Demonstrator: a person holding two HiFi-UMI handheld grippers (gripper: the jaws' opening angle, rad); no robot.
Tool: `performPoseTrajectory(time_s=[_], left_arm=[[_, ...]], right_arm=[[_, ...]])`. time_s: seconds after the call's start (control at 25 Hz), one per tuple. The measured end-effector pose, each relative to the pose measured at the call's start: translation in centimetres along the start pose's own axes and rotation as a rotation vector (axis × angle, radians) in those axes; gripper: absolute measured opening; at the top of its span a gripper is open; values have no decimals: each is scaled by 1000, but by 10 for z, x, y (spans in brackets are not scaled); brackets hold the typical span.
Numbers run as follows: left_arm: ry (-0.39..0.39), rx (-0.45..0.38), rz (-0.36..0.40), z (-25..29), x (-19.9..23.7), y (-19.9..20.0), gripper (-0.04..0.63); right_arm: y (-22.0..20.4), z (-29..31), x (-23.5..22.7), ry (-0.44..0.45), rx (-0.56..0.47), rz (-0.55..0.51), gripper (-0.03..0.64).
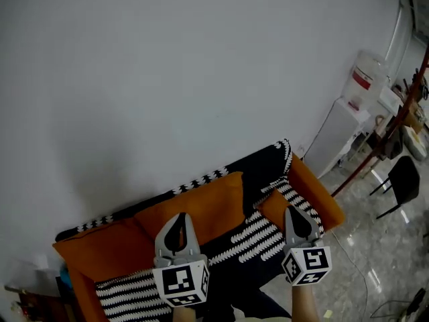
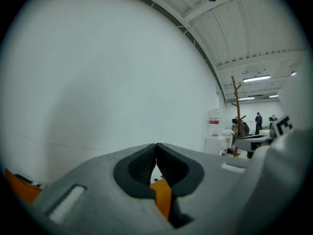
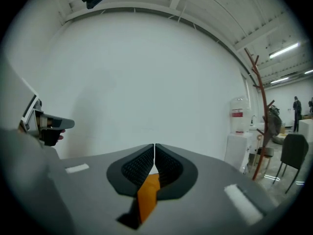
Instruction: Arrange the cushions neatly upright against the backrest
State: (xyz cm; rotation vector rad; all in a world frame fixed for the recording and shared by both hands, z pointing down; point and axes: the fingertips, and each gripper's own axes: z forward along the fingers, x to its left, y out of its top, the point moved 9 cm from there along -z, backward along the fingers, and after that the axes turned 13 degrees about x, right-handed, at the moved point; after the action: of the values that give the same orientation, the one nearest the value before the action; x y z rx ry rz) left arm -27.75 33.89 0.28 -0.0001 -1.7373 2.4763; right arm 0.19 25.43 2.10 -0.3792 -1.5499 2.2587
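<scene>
Cushions: lying slumped on the seat of the sofa (image 1: 320, 203), not standing square against the backrest (image 1: 194, 210); middle striped cushion (image 1: 258, 237) sprawling flat, left striped cushion (image 1: 127, 294) lying at the near left, right striped cushion (image 1: 298, 200) leaning by the right arm.
Throw: black throw (image 1: 265, 170) hanging over the top of the backrest, just behind the cushions.
Left claw (image 1: 179, 217): clenched on nothing, hovering above the seat between the left and middle cushions, pointing toward the white wall (image 1: 167, 79).
Right claw (image 1: 293, 212): clenched on nothing, hovering above the right striped cushion.
Risk, approach: likely shoving a cushion flatter instead of gripping it, by arriving with the jaws pressed together.
Risk, grip: possibly pinching only a fold of cover and letting the soft filling sag or slip free while lifting.
Risk, throw: possibly snagging the black throw and dragging it off the backrest while pushing a cushion back.
Risk, edge: possibly tipping the middle cushion off the near edge of the seat by tugging it toward the person.
Count, cushions: seemingly three striped ones; folds making the tally uncertain.
Count, sofa and throw: one each.
Count, claws: two.
Count, surroundings: one water dispenser (image 1: 366, 79), one black chair (image 1: 402, 176), one reddish coat stand (image 1: 402, 106), all standing far right.
</scene>
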Motion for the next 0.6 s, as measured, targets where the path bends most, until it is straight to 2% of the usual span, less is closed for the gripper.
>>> performPoseTrajectory(time_s=[0.24, 0.6], left_arm=[[-122, 30, 53, 25, -42, 0, 17], [-179, 81, 108, 76, -120, 0, 46]], right_arm=[[-19, -27, -49, -141, 26, 53, 31], [-40, -34, -140, -213, 63, 108, 77]])
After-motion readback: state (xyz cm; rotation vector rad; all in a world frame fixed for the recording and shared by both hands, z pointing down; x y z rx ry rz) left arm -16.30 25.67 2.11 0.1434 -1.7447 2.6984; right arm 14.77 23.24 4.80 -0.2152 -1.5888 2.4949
